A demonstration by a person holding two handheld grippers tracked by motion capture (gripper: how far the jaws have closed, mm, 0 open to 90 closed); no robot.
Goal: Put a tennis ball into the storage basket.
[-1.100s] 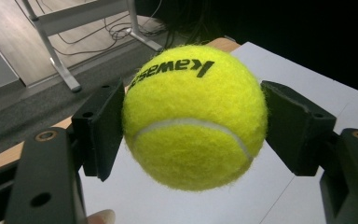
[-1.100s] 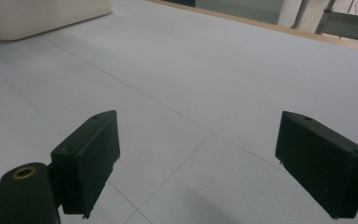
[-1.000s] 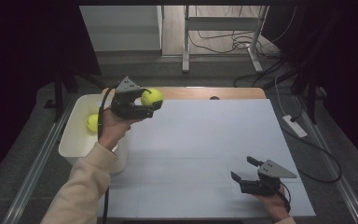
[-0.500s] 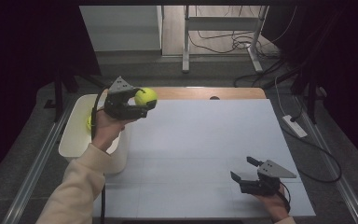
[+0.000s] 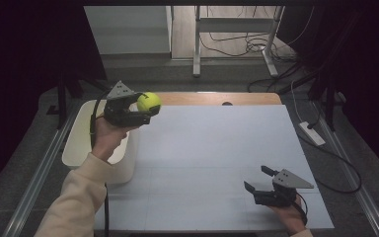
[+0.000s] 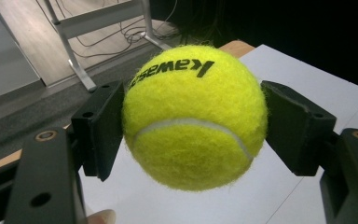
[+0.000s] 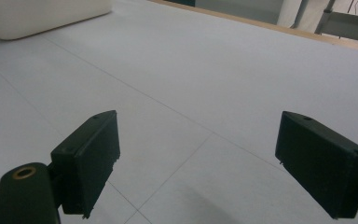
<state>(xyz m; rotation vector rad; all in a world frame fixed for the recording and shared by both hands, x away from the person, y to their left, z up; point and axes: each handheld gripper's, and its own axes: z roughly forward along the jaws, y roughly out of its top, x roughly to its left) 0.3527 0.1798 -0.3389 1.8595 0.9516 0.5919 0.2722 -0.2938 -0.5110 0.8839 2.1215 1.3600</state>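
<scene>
High view shows your left gripper (image 5: 139, 108) clamped on the fuzzy yellow-green tennis ball (image 5: 149, 102), held in the air just past the rim of the white plastic bin (image 5: 76, 148), over the near-left part of the white tabletop (image 5: 217, 148). The bin lies just to the gripper's left and below. Your right gripper (image 5: 257, 180) rests wide open and empty, well apart at the tabletop's near right.

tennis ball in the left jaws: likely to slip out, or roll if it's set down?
Probably holds: the tennis ball is fuzzy felt, pinched at both sides by the left gripper. Likely light and slightly springy. Being round, it would probably roll on the flat white table.
</scene>
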